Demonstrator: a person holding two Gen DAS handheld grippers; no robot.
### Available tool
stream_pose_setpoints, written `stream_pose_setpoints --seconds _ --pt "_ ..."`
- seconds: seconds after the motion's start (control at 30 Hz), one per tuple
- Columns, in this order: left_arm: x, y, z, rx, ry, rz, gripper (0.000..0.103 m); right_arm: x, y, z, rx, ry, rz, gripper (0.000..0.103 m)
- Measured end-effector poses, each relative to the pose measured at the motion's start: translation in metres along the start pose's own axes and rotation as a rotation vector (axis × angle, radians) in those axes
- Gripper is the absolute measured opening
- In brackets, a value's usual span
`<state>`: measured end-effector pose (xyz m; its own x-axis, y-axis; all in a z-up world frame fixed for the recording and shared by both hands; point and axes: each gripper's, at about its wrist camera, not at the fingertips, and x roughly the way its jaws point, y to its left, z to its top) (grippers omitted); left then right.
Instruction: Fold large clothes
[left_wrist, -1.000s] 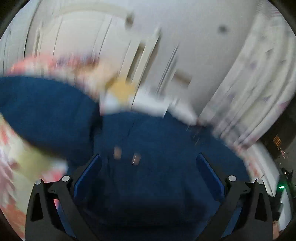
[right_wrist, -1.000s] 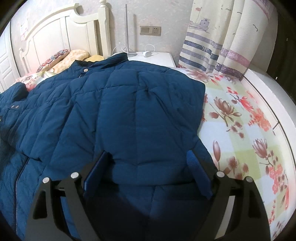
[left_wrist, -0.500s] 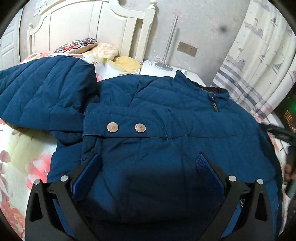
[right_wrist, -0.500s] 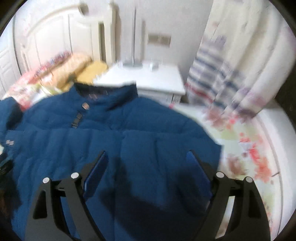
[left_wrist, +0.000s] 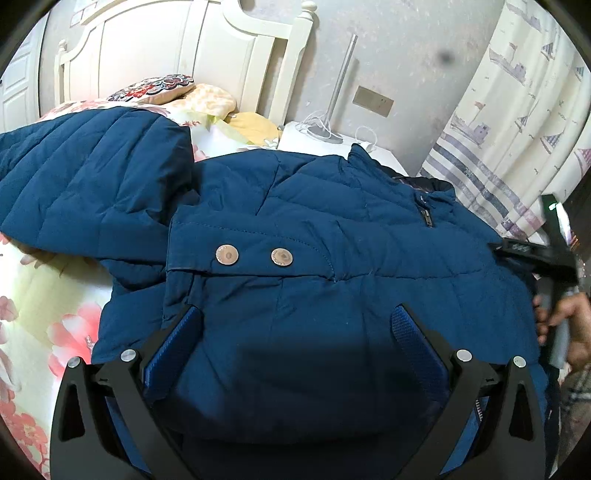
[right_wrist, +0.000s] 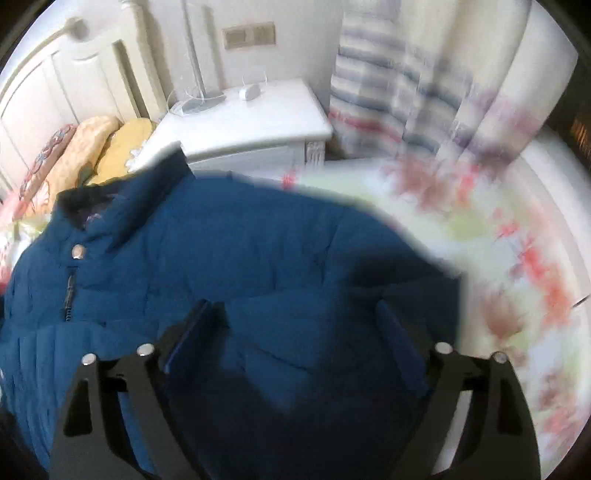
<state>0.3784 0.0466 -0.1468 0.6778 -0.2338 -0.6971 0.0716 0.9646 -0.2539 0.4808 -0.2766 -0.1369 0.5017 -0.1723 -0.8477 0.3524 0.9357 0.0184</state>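
Blue quilted jacket (left_wrist: 332, 229) spread on the floral bedspread (left_wrist: 44, 288), both tongs over it.

Left gripper (left_wrist: 295, 332) stands wide apart, padding bulging between its pads (whether they press it, I cannot tell). Right gripper (right_wrist: 295, 325) is opening over the jacket's edge, nothing clamped; that view is smeared, the curtain (right_wrist: 424, 92) and bedspread mostly blur. A hand (left_wrist: 565, 325) is cut off at the left view's edge.
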Motion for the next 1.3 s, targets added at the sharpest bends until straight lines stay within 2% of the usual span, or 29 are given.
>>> stream_pose_setpoints --seconds 0.1,0.17,0.2,0.23,0.27,0.33,0.37,0.4,0.43,0.5,0.53,0.6,0.67,0.77,0.8,0.83,0.97,1.07,1.13,1.17,1.23,1.3 --pt "0.000 0.000 0.000 0.001 0.000 0.000 0.099 -0.011 0.010 0.003 -0.016 0.016 -0.034 0.091" --pt "0.001 -0.001 0.000 0.007 0.003 0.009 0.099 -0.034 0.020 -0.002 -0.018 -0.045 -0.002 0.090" --pt "0.002 -0.001 0.000 0.010 0.005 0.014 0.099 -0.052 0.036 -0.010 -0.056 -0.102 0.044 0.091" --pt "0.002 -0.002 0.000 0.015 0.006 0.019 0.099 -0.059 0.048 -0.017 -0.090 -0.121 0.065 0.093" --pt "0.003 -0.002 0.000 0.017 0.007 0.022 0.099 -0.064 0.065 -0.027 -0.143 -0.121 0.093 0.094" --pt "0.003 -0.002 0.000 0.017 0.007 0.022 0.099 -0.056 0.099 -0.046 -0.255 -0.053 0.164 0.094" --pt "0.002 -0.002 0.000 0.016 0.006 0.021 0.099 -0.047 0.113 -0.056 -0.304 -0.020 0.159 0.095" --pt "0.002 -0.002 0.000 0.016 0.006 0.022 0.099 -0.039 0.125 -0.066 -0.360 -0.044 0.098 0.099" --pt "0.002 -0.002 0.000 0.014 0.006 0.019 0.099 -0.040 0.126 -0.067 -0.354 -0.069 0.090 0.101" --pt "0.002 -0.002 0.000 0.010 0.003 0.014 0.099 -0.036 0.115 -0.061 -0.301 -0.019 0.130 0.100" --pt "0.002 -0.002 0.000 0.011 0.003 0.014 0.099 -0.040 0.111 -0.058 -0.278 -0.002 0.116 0.100" --pt "0.003 -0.002 0.000 0.013 0.005 0.017 0.099 -0.063 0.111 -0.059 -0.287 -0.066 0.088 0.099" --pt "0.003 -0.003 0.000 0.019 0.007 0.025 0.099 -0.081 0.119 -0.069 -0.308 -0.104 0.138 0.099" --pt "0.003 -0.003 -0.001 0.021 0.008 0.028 0.099 -0.073 0.131 -0.090 -0.367 -0.030 0.209 0.100" --pt "0.002 -0.002 -0.001 0.019 0.007 0.025 0.099 -0.063 0.138 -0.102 -0.409 0.000 0.185 0.101" --pt "0.002 -0.003 0.000 0.019 0.006 0.023 0.099 -0.062 0.139 -0.109 -0.418 -0.036 0.179 0.101" --pt "0.002 -0.001 0.000 0.014 0.005 0.016 0.099 -0.077 0.136 -0.112 -0.367 -0.016 0.164 0.100" --pt "0.002 -0.001 0.000 0.014 0.005 0.016 0.099 -0.103 0.127 -0.131 -0.359 -0.086 0.182 0.100" --pt "0.002 -0.001 0.000 0.015 0.005 0.017 0.099 -0.098 0.124 -0.147 -0.384 -0.055 0.149 0.100" --pt "0.002 -0.001 0.000 0.016 0.004 0.016 0.099 -0.093 0.121 -0.154 -0.391 -0.058 0.162 0.101" --pt "0.000 0.000 0.000 0.015 0.003 0.015 0.099 -0.092 0.113 -0.153 -0.365 -0.056 0.190 0.101" --pt "-0.002 0.000 -0.001 0.017 0.000 0.007 0.099 -0.098 0.114 -0.152 -0.356 -0.039 0.164 0.100"
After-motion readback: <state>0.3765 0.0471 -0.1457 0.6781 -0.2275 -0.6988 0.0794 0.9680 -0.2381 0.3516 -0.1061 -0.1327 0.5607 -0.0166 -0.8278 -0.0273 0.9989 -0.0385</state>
